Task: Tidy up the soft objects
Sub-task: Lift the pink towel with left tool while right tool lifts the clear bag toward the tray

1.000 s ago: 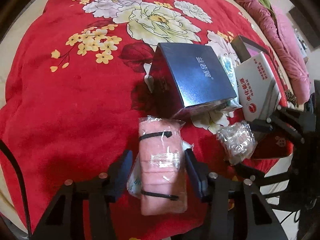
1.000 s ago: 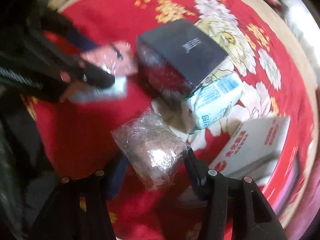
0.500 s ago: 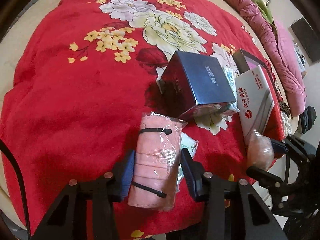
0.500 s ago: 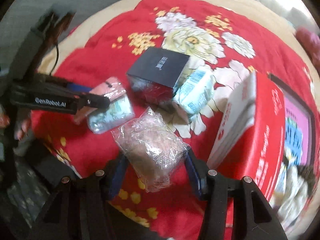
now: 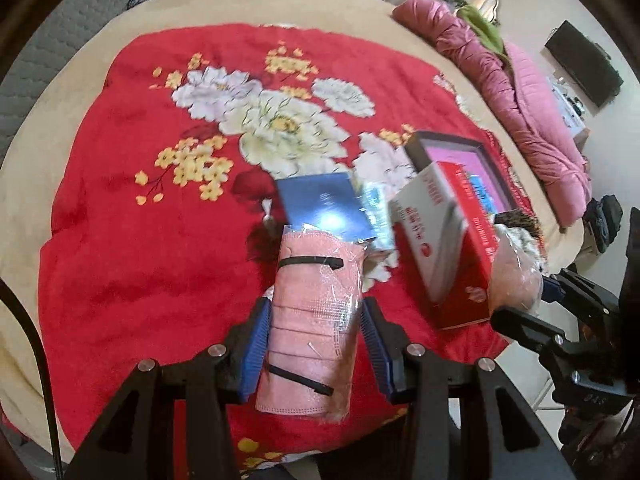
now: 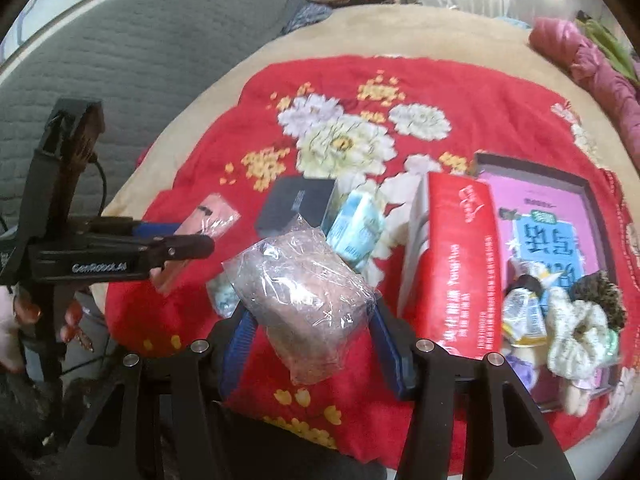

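A pink pack of face masks in clear wrap hangs above the red floral blanket, with my left gripper shut on its sides. A clear plastic bag with a soft pinkish-brown bundle is clamped in my right gripper, also lifted off the blanket. In the left wrist view that bag and the right gripper show at the right edge. In the right wrist view the left gripper and the mask pack sit at the left.
On the blanket lie a dark blue box, a light blue tissue pack, a small pale packet and a tall red and white carton. An open pink-lined box holds scrunchies. A pink quilt lies far right.
Both grippers have risen off the blanket with their packs, so the bed looks farther away. The right gripper has rolled, bringing the carton and open box into its view.
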